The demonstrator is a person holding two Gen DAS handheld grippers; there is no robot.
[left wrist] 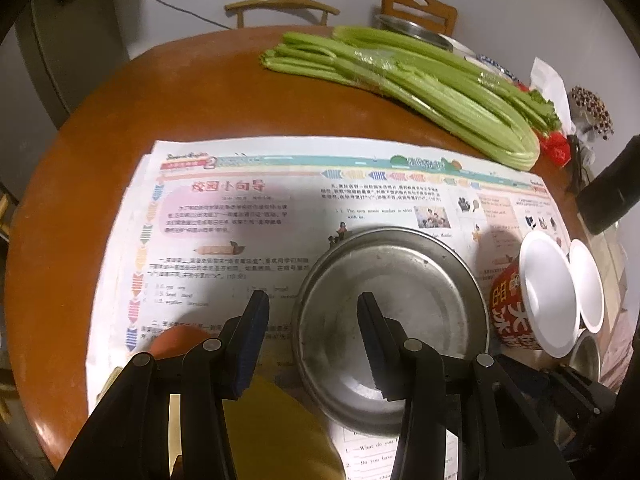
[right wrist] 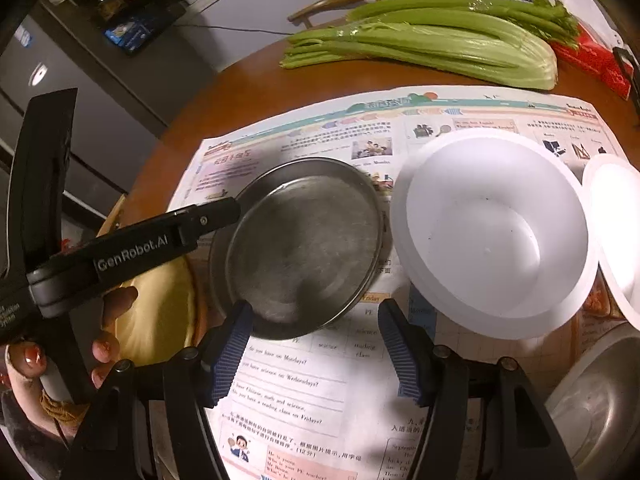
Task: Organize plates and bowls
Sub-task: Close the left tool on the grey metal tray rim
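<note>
left gripper (left wrist: 312, 340): jaws apart, holding nothing, one finger over the steel plate's (left wrist: 394, 320) rim | right gripper (right wrist: 316, 344): also gaping, empty, just above the newspaper (right wrist: 320, 392) | plate sits on the paper on the tabletop (left wrist: 100, 120), white bowl (right wrist: 496, 232) right beside it | celery (left wrist: 400, 84) at the back

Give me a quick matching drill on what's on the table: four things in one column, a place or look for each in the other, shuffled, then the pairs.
Things:
1. metal plate
2. celery
3. white bowl
4. left tool

Descriptions:
A. green, lying across the table's far side
B. empty, on the newspaper to the right of the plate
C. jaws straddling a rim, not pressing on it
D. round, grey, on the newspaper

Pairs: 1-D, 2-A, 3-B, 4-C
</note>
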